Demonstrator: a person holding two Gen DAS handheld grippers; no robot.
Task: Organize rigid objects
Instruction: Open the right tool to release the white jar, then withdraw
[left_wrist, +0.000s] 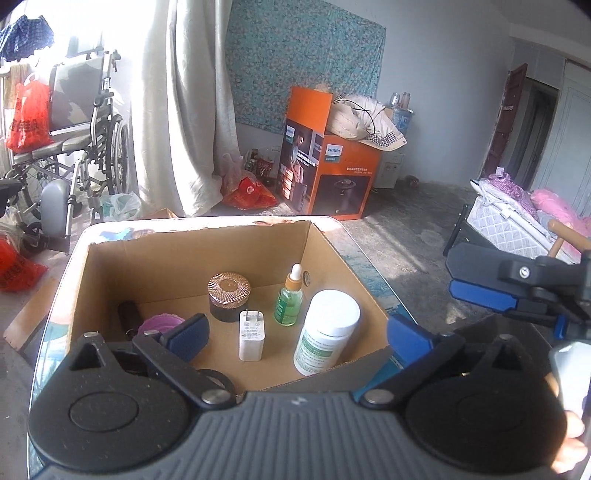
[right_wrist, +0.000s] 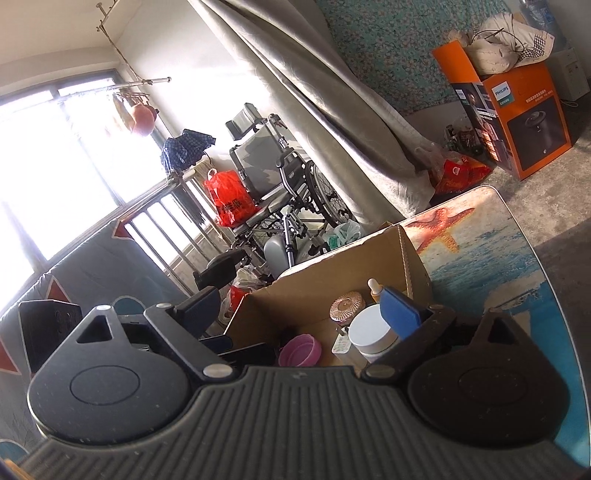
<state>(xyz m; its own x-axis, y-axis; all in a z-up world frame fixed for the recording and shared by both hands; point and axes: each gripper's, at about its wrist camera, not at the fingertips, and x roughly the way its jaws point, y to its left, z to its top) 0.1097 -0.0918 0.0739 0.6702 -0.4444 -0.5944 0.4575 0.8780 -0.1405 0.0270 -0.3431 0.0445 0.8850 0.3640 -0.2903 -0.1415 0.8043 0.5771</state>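
Left claw (left_wrist: 295, 332) wide open, empty, right above the box (left_wrist: 325, 251); white bottle (left_wrist: 327, 332) stands upright w/ its cap up, just ahead. Right claw (right_wrist: 301, 314) also wide, off to the side.

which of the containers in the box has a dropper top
The small green bottle, standing upright between the rose-gold-lidded jar and the big white pill bottle. Those two have flat lids.

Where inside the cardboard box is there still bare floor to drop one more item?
Bare floor lies along the back of the cardboard box, behind the rose-gold lidded jar and toward the left wall. The front right is crowded: white charger, green dropper bottle and white pill bottle stand close together. The purple cup and a dark object fill the front left.
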